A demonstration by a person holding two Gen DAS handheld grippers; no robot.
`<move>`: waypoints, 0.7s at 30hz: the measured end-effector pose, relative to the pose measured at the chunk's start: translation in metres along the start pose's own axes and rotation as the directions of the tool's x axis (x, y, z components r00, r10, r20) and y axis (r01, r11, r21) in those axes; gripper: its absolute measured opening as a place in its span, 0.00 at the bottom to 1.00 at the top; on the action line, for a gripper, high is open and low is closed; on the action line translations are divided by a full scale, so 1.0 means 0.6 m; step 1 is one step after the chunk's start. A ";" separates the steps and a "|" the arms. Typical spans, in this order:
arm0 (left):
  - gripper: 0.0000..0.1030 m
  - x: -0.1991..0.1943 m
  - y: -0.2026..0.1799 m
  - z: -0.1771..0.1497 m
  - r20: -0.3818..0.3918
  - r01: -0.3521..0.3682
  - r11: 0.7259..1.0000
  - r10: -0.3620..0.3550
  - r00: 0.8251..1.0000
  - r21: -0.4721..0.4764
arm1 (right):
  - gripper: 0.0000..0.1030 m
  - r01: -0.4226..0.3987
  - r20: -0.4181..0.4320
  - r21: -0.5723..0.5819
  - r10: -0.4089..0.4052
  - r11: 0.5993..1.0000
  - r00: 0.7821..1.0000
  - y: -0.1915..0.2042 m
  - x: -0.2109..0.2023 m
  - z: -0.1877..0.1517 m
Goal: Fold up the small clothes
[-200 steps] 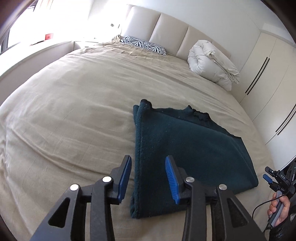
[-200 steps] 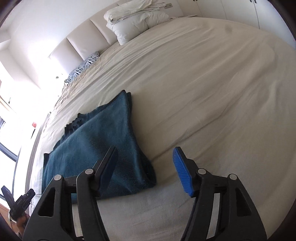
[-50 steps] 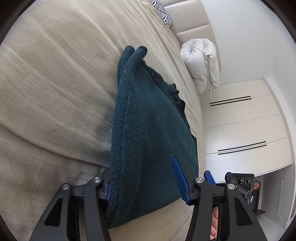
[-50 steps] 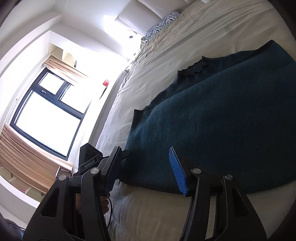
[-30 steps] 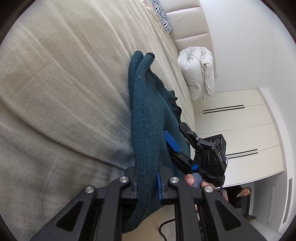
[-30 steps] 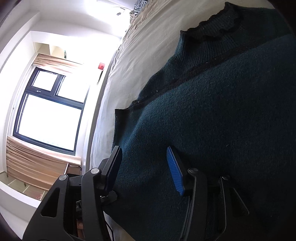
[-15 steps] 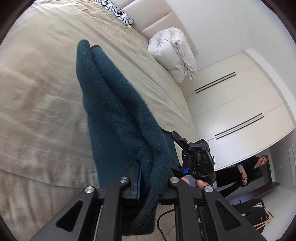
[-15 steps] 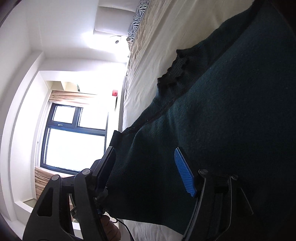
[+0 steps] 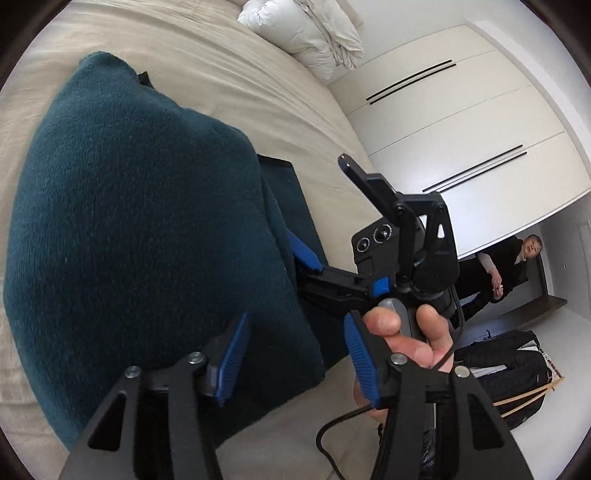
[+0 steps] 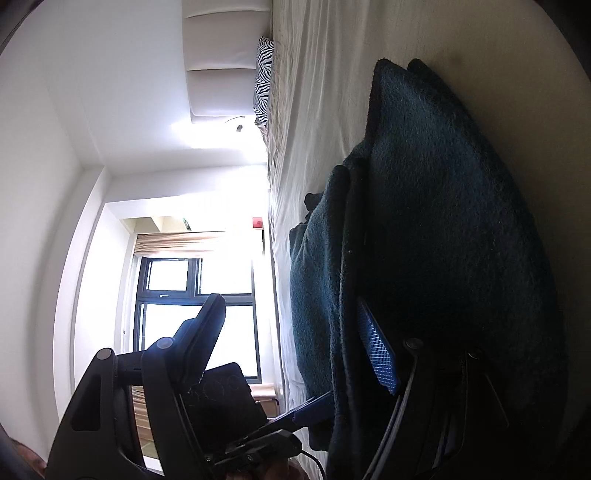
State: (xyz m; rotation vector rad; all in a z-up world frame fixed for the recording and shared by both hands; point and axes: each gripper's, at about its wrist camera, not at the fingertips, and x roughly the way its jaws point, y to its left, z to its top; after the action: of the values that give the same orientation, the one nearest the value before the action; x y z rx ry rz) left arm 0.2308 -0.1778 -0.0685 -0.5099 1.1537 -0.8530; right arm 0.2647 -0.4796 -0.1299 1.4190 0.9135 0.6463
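Note:
A dark teal knitted garment (image 9: 140, 229) lies on the beige bed (image 9: 221, 74), folded over into a thick bulging stack. My left gripper (image 9: 291, 354) is open just over the stack's near edge, with nothing between its blue pads. My right gripper (image 9: 295, 254) shows in the left wrist view, reaching in from the right with one blue pad against the garment's side. In the right wrist view the garment (image 10: 443, 240) fills the right half. The right gripper (image 10: 291, 336) is open, one finger beside the fabric and the other in free air.
A white rolled duvet (image 9: 306, 33) lies at the head of the bed, with a zebra pillow (image 10: 264, 77) near the headboard. White wardrobes (image 9: 461, 122) stand along the right. A person (image 9: 509, 266) sits beyond the bed, above a dark bag (image 9: 509, 373). A window (image 10: 199, 314) is opposite.
My left gripper has opened and let go of the garment edge it lifted and carried over. The garment now lies doubled over on itself. The right gripper has stayed open.

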 end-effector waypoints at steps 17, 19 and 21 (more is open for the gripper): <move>0.64 -0.161 0.084 -0.104 0.118 0.007 0.998 -0.001 0.993 -0.055 | 0.25 0.533 -0.047 -0.346 -0.582 0.772 0.812 0.086 0.105 -0.028; 0.65 -0.162 0.085 -0.109 0.120 0.009 0.998 -0.001 0.993 -0.066 | 0.16 0.574 -0.026 -0.358 -0.622 0.737 0.783 0.089 0.102 -0.025; 0.65 -0.170 0.097 -0.114 0.119 0.005 0.997 0.005 0.993 -0.076 | 0.13 0.590 -0.005 -0.375 -0.638 0.715 0.770 0.101 0.094 -0.024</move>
State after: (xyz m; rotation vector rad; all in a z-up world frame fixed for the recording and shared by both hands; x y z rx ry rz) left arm 0.1698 -0.0567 -0.0762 -0.6156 1.0793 -0.7704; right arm 0.2907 -0.4198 -0.0771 0.6731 1.2316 0.3634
